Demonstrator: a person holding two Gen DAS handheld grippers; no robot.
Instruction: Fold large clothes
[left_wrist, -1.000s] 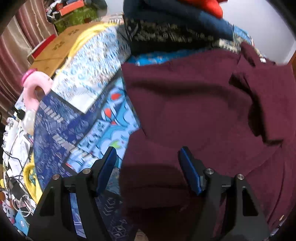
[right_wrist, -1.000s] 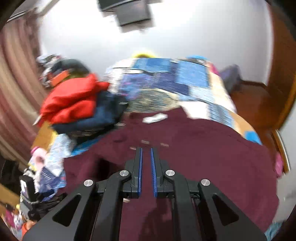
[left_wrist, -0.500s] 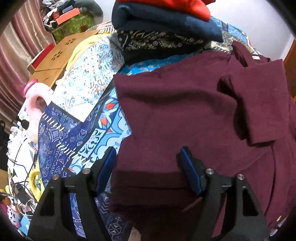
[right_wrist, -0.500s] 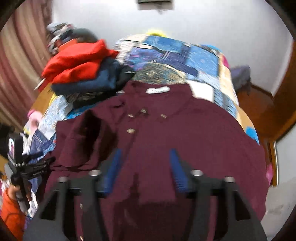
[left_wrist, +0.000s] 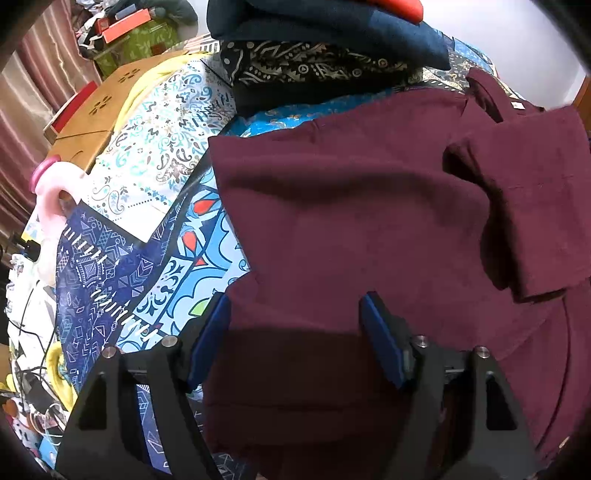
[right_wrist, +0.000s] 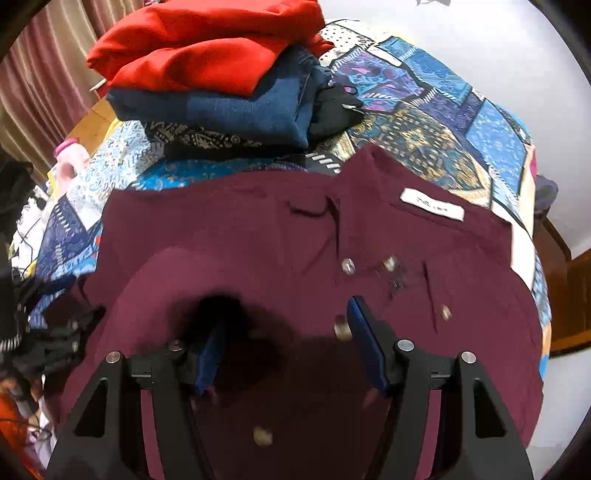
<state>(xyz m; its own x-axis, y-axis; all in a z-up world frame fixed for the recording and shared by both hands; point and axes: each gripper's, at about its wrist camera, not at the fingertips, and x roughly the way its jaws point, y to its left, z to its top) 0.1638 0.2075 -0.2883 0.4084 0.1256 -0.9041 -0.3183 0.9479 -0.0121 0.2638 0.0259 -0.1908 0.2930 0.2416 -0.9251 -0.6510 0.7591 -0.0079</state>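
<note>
A dark maroon button-front shirt (right_wrist: 295, 258) lies spread on the patchwork bed (right_wrist: 461, 122), white label at the far collar, one sleeve folded inward. Left claw (left_wrist: 295, 332) is opening, right claw (right_wrist: 284, 339) open, both empty above it.

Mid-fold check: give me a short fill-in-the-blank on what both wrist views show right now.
1. The garment spread on the bed is a ____ shirt.
2. The top item of the folded stack is ____.
3. The shirt's white ____ sits near its collar.
4. Under the blue jeans lies a black ____ cloth.

Missing words: maroon; red; label; patterned
</note>
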